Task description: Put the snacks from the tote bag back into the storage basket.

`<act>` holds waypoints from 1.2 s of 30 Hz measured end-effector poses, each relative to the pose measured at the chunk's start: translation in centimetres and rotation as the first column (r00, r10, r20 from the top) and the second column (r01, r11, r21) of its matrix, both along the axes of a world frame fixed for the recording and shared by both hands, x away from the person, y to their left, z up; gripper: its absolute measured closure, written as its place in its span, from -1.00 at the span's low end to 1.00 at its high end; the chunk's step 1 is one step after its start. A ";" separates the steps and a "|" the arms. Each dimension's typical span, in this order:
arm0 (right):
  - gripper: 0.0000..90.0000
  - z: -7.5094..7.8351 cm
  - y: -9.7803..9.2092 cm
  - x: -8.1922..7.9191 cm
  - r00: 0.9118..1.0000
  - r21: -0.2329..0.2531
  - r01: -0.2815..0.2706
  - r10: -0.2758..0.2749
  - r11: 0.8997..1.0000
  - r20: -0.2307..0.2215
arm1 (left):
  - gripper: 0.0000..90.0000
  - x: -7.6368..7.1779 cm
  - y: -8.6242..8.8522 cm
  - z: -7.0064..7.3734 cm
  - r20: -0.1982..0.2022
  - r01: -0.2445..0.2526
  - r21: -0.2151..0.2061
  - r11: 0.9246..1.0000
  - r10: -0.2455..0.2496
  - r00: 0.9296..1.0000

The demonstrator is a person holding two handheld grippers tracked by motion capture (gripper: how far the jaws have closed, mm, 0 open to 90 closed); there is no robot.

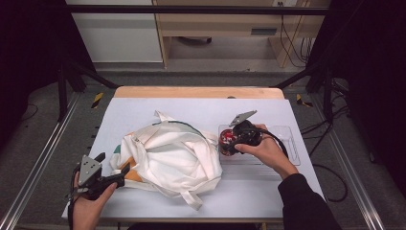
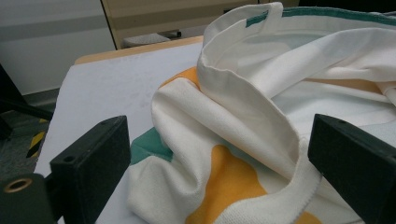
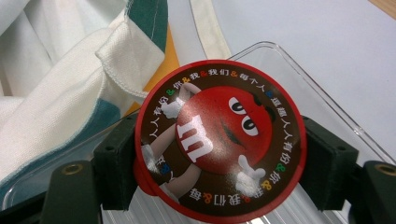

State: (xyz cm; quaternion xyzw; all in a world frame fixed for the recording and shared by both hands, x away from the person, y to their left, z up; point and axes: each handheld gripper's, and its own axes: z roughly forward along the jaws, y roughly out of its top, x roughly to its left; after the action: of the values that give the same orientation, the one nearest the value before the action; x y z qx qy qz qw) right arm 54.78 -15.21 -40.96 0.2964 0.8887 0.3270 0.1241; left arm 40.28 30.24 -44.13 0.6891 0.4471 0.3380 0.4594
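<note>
Two grippers at work over a pale blue-grey tabletop (image 1: 143, 108); right gripper (image 3: 219, 161) has its black jaws clamped on the rim of a round, glossy candy tin (image 3: 219, 140), red-edged, brown lid printed with a red cartoon figure; tin sits over a clear ribbed plastic tray (image 3: 327, 93), right of centre; crumpled cotton tote bag (image 1: 170, 155), coarse white weave with orange and green patches, lies mid-tabletop, just beside the tray; left gripper (image 2: 219, 154), jaws wide, straddles a soft fold at the bag's near-left edge.
</note>
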 end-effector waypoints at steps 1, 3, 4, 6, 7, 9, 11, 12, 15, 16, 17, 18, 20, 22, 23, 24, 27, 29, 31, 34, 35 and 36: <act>-0.42 -0.1 0.0 0.0 1.000 0.004 -0.004 0.004 1.000 -0.001 | -0.87 0.0 0.0 0.0 0.000 0.000 0.000 1.000 0.000 1.000; -0.42 -0.1 0.0 0.0 1.000 0.006 -0.003 0.003 1.000 -0.002 | -0.87 0.0 0.0 0.0 0.001 0.000 0.001 1.000 0.000 1.000; -0.42 -0.1 0.0 0.0 1.000 0.001 -0.002 0.002 1.000 -0.002 | -0.87 0.0 0.0 0.0 0.001 0.000 0.001 1.000 0.000 1.000; -0.42 -0.2 0.0 0.1 1.000 0.003 0.002 -0.002 1.000 -0.005 | -0.87 0.0 0.0 0.0 0.000 0.001 0.001 1.000 -0.001 1.000; -0.42 -0.3 0.0 0.0 1.000 0.005 0.003 -0.003 1.000 -0.005 | -0.87 0.0 0.0 0.0 0.000 0.001 0.001 1.000 -0.001 1.000; -0.42 -0.4 -0.1 0.0 1.000 0.007 0.004 -0.004 1.000 -0.006 | -0.87 0.0 0.0 0.0 0.001 0.001 0.001 1.000 -0.001 1.000; -0.42 -0.7 -0.1 -0.1 1.000 0.007 0.001 -0.001 1.000 -0.016 | -0.87 0.0 0.0 0.0 0.001 0.001 0.001 1.000 -0.001 1.000; -0.42 -0.9 0.0 -0.2 1.000 0.005 0.001 0.000 1.000 -0.013 | -0.87 0.0 0.0 0.0 0.000 0.001 0.001 1.000 -0.001 1.000; -0.42 -0.8 0.0 -0.2 1.000 0.004 0.004 -0.004 1.000 -0.014 | -0.87 0.0 0.0 0.0 0.000 0.001 0.002 1.000 -0.001 1.000; -0.42 -0.8 0.0 -0.2 1.000 0.008 0.005 -0.005 1.000 -0.017 | -0.87 0.0 0.0 0.0 0.000 0.001 0.003 1.000 -0.001 1.000; -0.42 -0.8 0.0 -0.2 1.000 0.004 0.005 -0.005 1.000 -0.018 | -0.87 0.0 0.0 0.0 0.001 0.001 0.003 1.000 -0.001 1.000; -0.42 -0.8 0.0 -0.2 1.000 0.003 0.003 -0.003 1.000 -0.018 | -0.87 0.0 0.0 0.0 0.001 0.001 0.004 1.000 -0.001 1.000; -0.42 -0.9 0.0 -0.2 1.000 0.009 0.005 -0.005 1.000 -0.018 | -0.87 0.0 0.0 0.0 0.000 0.001 0.003 1.000 -0.001 1.000; -0.42 -0.9 -0.1 -0.1 1.000 0.014 0.005 -0.005 1.000 -0.017 | -0.87 0.0 0.0 0.0 0.001 0.001 0.004 1.000 -0.001 1.000; -0.42 -0.9 -0.1 -0.1 1.000 0.010 0.003 -0.003 1.000 -0.014 | -0.87 0.0 0.0 0.0 0.001 0.001 0.004 1.000 -0.001 1.000; -0.42 -0.9 -0.1 -0.1 1.000 0.011 0.002 -0.002 1.000 -0.013 | -0.87 0.0 0.0 0.0 0.001 0.001 0.004 1.000 -0.001 1.000; -0.42 -0.9 -0.2 0.0 1.000 0.009 -0.001 0.001 1.000 -0.014 | -0.87 0.0 0.0 0.0 0.001 0.002 0.005 1.000 -0.002 1.000; -0.42 -0.9 -0.2 -0.1 1.000 0.013 0.005 -0.004 1.000 -0.018 | -0.87 0.0 0.0 0.0 0.001 0.002 0.004 1.000 -0.002 1.000; -0.42 -0.9 -0.2 -0.1 1.000 0.014 0.006 -0.006 1.000 -0.021 | -0.87 0.0 0.0 0.0 0.001 0.002 0.005 1.000 -0.002 1.000; -0.42 -0.9 -0.2 -0.1 1.000 0.020 0.010 -0.009 1.000 -0.023 | -0.87 0.0 0.0 0.0 0.001 0.002 0.005 1.000 -0.002 1.000; -0.42 -1.0 -0.2 0.0 1.000 0.022 0.007 -0.007 1.000 -0.021 | -0.87 0.0 0.0 0.0 0.001 0.001 0.005 1.000 -0.001 1.000; -0.42 -1.0 -0.2 0.0 1.000 0.022 0.008 -0.008 1.000 -0.023 | -0.87 0.0 0.0 0.0 0.001 0.002 0.005 1.000 -0.002 1.000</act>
State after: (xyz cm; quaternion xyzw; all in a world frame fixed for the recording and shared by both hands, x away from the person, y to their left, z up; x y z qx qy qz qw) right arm 54.74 -15.43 -41.93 0.3049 0.8852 0.3331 0.1118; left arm 40.26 30.24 -44.12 0.6905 0.4455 0.3390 0.4581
